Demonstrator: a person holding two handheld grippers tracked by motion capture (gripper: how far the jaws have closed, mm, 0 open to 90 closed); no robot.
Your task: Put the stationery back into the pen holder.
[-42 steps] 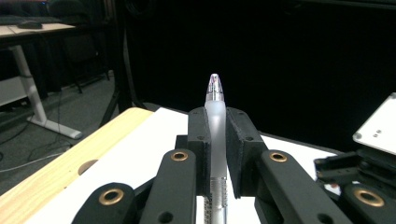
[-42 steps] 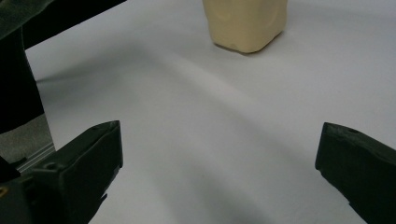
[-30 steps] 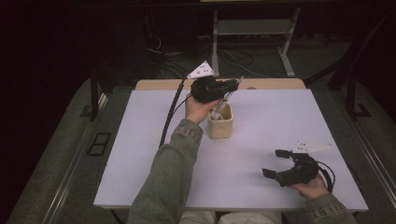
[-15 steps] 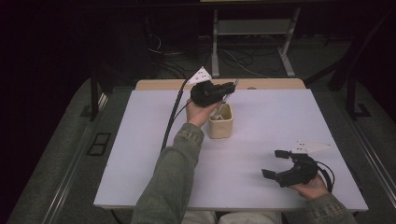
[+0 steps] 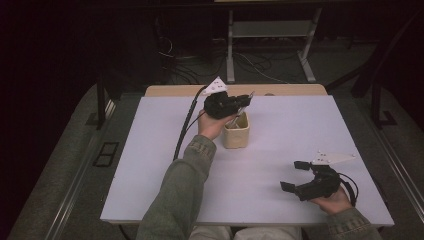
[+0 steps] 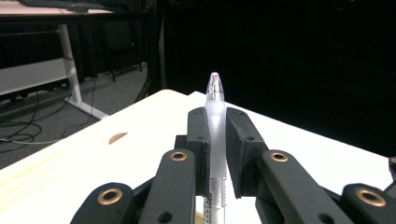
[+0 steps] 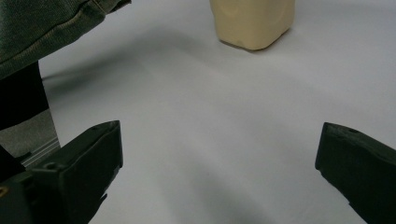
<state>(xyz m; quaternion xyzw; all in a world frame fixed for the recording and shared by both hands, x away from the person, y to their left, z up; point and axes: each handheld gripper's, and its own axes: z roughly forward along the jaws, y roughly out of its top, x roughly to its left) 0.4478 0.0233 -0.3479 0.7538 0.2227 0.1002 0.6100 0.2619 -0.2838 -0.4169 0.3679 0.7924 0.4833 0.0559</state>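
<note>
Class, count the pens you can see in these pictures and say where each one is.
1. The pen is clamped between the jaws of the left gripper, above the beige cup. Others may be hidden inside the cup.

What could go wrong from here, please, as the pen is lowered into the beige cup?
1. The left gripper grips the pen near its upper end, so the long lower part could swing and catch the rim of the cup instead of dropping inside.
2. The cup looks light and nothing braces it; the right gripper sits open well away, so a sideways nudge might tip or slide it.
3. Letting go while the pen leans could make it fall out across the table.
</note>
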